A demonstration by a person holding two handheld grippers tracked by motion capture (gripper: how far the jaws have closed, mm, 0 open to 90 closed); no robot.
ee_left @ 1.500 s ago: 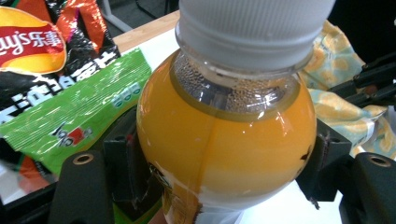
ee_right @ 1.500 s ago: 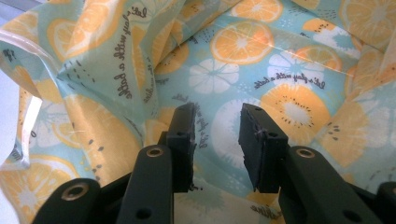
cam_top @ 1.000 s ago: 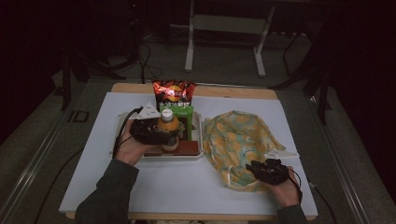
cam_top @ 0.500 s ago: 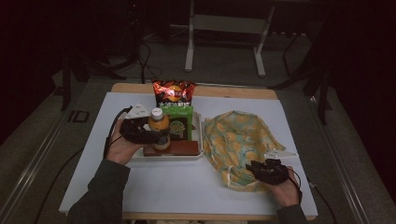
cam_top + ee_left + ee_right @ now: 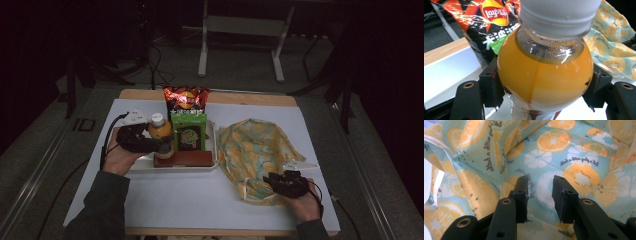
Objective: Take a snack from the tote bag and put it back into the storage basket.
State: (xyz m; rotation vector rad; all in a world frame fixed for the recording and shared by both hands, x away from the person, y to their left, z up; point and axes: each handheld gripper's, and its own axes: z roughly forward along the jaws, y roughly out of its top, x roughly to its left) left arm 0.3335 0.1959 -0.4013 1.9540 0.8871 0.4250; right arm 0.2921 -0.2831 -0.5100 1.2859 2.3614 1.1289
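- L gripper (image 5: pixel 162 144) clamped on juice bottle (image 5: pixel 544 72), upright, over tray (image 5: pixel 145 167) w/ snacks.
- R gripper (image 5: pixel 539 195) on fruit-print bag (image 5: pixel 255 147); jaws part apart, fabric fold between, can't tell if pinched.
- Chips (image 5: pixel 186 99) behind tray.

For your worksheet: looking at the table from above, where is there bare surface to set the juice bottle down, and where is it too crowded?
Free: the white table along the near edge, between the two forearms, and the strip left of the tray. Crowded: the tray, with its green packet and chips bag, and the right side under the fruit-print bag.
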